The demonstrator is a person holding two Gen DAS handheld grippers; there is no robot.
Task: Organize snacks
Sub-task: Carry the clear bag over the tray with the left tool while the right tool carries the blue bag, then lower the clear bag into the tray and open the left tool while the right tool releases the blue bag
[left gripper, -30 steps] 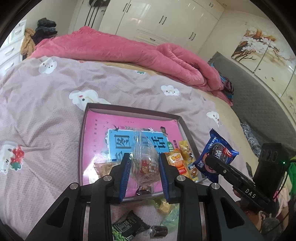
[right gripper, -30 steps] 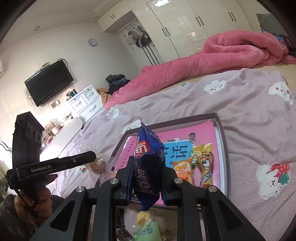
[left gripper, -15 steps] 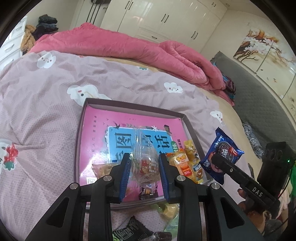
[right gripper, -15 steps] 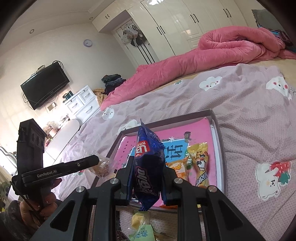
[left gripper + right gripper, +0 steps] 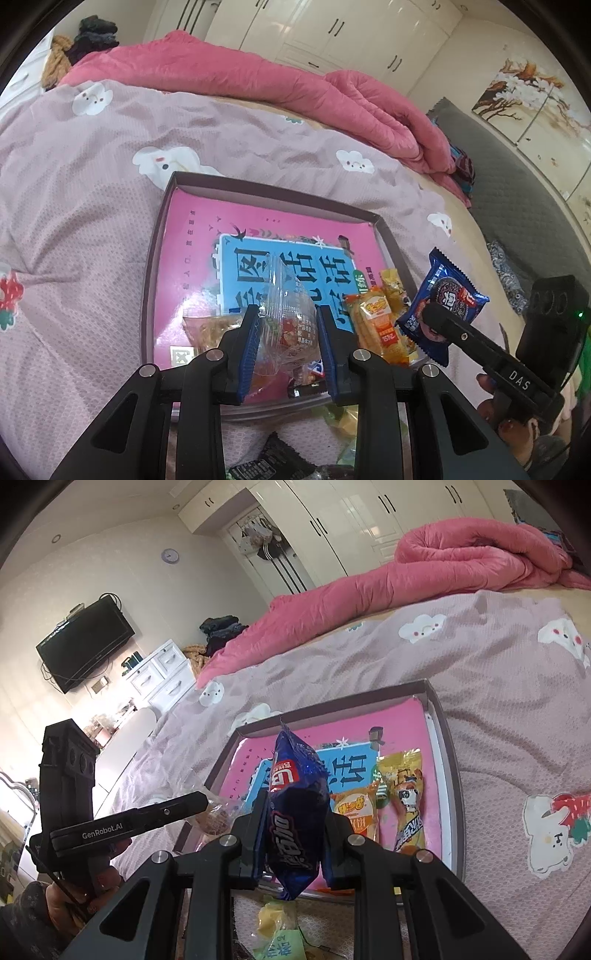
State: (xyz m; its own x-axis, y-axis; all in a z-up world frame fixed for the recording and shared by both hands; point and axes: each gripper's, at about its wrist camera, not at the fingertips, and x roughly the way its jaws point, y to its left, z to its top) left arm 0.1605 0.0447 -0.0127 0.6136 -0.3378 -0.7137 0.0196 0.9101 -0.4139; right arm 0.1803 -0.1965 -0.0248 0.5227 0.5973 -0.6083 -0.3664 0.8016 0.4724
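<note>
On the bed, snack sorting: two grippers over a shallow box.
Box (image 5: 155,258): dark rim, pink printed sheet inside, lying on the mauve bedspread (image 5: 74,192).
Left gripper (image 5: 287,345): fingers closed on a clear crinkly packet (image 5: 291,314), held above the box's near edge.
Right gripper (image 5: 295,834): fingers clamped on a blue cookie packet (image 5: 295,812), upright, over the box's near rim.
In box: orange packet (image 5: 356,812) and yellow packet (image 5: 406,805) side by side at the right.
Outside box: green-yellow packets (image 5: 280,934) just before the near rim.
Background: pink quilt (image 5: 369,594), white wardrobe (image 5: 369,517).
</note>
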